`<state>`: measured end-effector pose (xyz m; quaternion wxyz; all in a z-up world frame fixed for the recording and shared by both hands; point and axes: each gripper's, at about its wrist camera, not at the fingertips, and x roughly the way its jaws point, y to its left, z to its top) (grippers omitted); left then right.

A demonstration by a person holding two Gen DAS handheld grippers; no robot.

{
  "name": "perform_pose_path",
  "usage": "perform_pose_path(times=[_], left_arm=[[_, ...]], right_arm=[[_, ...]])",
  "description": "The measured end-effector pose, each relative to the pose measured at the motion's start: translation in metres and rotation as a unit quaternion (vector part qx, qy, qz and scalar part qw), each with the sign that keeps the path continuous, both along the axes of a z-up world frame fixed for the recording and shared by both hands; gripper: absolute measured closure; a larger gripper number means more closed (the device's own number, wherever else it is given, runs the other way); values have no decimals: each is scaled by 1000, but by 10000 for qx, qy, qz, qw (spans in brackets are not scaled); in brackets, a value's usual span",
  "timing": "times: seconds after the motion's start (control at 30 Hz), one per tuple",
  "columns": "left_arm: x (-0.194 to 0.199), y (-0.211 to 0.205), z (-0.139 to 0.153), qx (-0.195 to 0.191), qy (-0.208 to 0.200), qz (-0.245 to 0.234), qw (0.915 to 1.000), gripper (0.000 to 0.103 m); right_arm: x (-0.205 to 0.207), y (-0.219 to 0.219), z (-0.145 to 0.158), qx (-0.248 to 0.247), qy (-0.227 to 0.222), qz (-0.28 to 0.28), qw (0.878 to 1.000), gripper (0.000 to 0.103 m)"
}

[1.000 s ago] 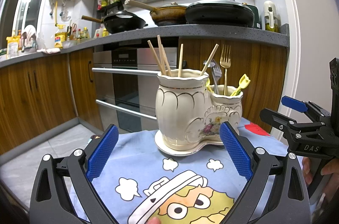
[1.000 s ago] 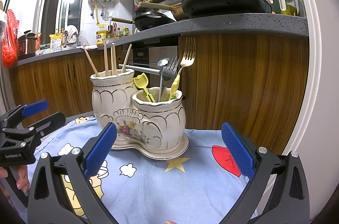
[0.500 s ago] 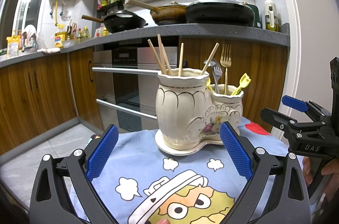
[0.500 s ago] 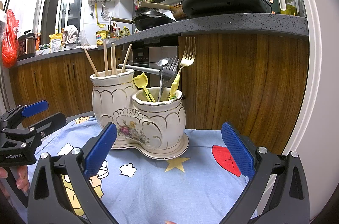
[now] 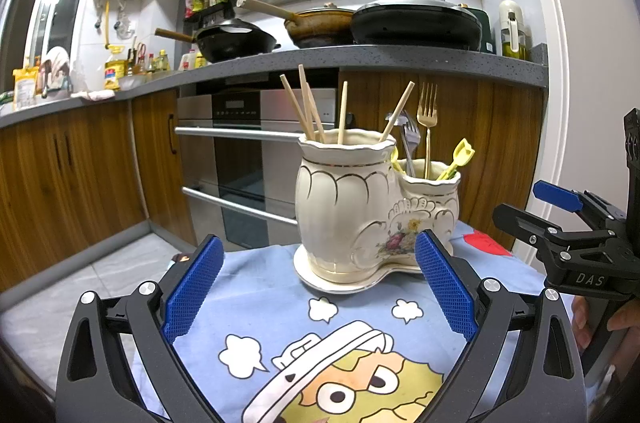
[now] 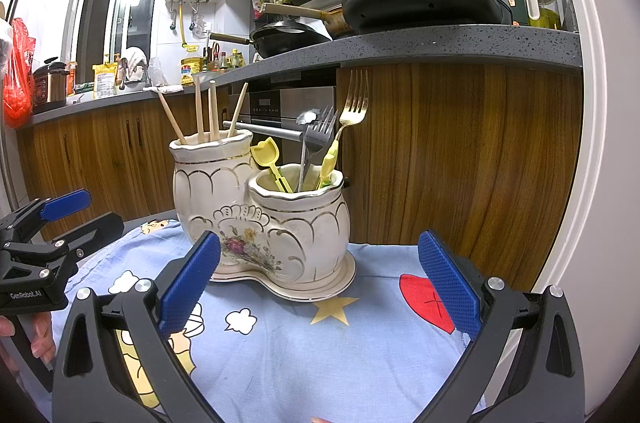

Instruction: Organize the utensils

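Observation:
A cream ceramic double-pot utensil holder (image 5: 360, 215) stands on a blue cartoon cloth (image 5: 360, 327); it also shows in the right wrist view (image 6: 260, 219). Its taller pot holds several wooden chopsticks (image 5: 310, 111). Its shorter pot holds a gold fork (image 6: 354, 107), a silver fork (image 6: 320, 129), a spoon and yellow plastic utensils (image 6: 270, 157). My left gripper (image 5: 316, 287) is open and empty, just in front of the holder. My right gripper (image 6: 316, 287) is open and empty, in front of the shorter pot. Each gripper shows in the other's view, the right one (image 5: 552, 211) and the left one (image 6: 60, 219).
Wooden kitchen cabinets (image 5: 72, 175) and a built-in oven (image 5: 248, 159) stand behind the table. A grey counter (image 5: 400, 57) above carries pans. A white door frame (image 6: 592, 143) rises on the right. The table edge falls to the floor (image 5: 60, 283) at the left.

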<state>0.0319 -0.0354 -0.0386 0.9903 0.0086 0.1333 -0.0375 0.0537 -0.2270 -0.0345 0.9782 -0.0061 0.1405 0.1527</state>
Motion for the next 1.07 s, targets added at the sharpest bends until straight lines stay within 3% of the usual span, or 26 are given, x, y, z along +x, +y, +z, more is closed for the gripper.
perform_pose_path(times=[1.07], left_arm=[[-4,4,-3,-2,35,62,10000,5]], right_arm=[[0,0,0,-3,1,2,10000,5]])
